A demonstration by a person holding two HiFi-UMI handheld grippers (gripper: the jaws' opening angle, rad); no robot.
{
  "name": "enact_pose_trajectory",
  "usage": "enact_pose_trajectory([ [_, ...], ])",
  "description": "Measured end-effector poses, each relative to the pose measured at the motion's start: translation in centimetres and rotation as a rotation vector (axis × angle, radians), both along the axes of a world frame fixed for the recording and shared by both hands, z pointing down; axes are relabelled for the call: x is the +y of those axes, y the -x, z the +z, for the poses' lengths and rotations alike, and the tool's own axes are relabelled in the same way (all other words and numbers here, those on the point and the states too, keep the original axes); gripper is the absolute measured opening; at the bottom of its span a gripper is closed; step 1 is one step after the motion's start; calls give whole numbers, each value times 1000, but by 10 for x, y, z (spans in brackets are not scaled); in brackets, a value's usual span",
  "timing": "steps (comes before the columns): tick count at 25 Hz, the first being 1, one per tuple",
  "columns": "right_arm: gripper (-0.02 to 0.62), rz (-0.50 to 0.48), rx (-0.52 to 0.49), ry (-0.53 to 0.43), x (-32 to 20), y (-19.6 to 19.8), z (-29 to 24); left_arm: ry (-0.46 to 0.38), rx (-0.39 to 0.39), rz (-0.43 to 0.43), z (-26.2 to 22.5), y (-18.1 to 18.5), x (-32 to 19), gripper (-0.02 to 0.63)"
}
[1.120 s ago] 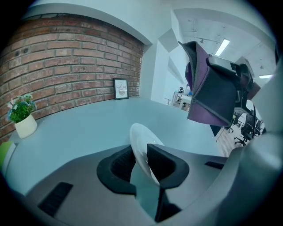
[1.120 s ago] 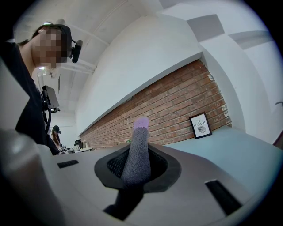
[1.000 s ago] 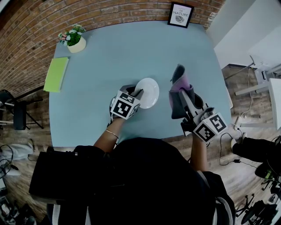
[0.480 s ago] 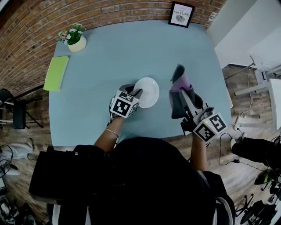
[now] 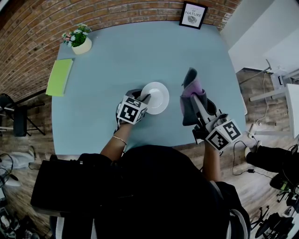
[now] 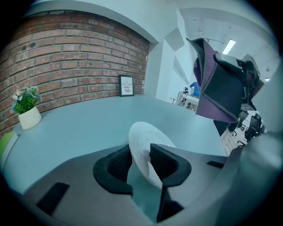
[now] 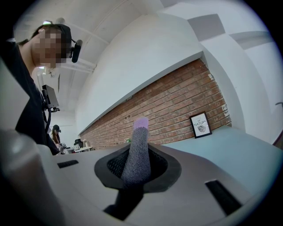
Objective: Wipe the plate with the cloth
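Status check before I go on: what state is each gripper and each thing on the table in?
left gripper: jaws opening, rim of the plate between them
right gripper: shut on the cloth
plate: lying on the table, apart from the cloth
cloth: folded, sticking up from the right gripper
potted plant: upright
framed print: upright against the brick wall
green folder: flat, closed

Pale blue surface (image 5: 117, 60), rounded corners. White plate (image 5: 158, 98) near its middle. Potted plant (image 5: 79, 41) and green pad (image 5: 59, 78) along the left side; framed picture (image 5: 192, 15) at the far edge.
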State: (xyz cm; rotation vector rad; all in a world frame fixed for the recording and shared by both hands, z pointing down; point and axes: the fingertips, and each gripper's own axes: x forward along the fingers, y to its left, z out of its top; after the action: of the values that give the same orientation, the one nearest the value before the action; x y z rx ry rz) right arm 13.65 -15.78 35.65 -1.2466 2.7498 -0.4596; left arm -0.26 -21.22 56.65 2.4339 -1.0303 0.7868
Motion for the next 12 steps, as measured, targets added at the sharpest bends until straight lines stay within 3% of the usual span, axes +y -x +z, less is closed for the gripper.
enact_pose_trajectory([
  [12,40,2,3,3,2,0,1,9,-38,-18,14,8,-3,155],
])
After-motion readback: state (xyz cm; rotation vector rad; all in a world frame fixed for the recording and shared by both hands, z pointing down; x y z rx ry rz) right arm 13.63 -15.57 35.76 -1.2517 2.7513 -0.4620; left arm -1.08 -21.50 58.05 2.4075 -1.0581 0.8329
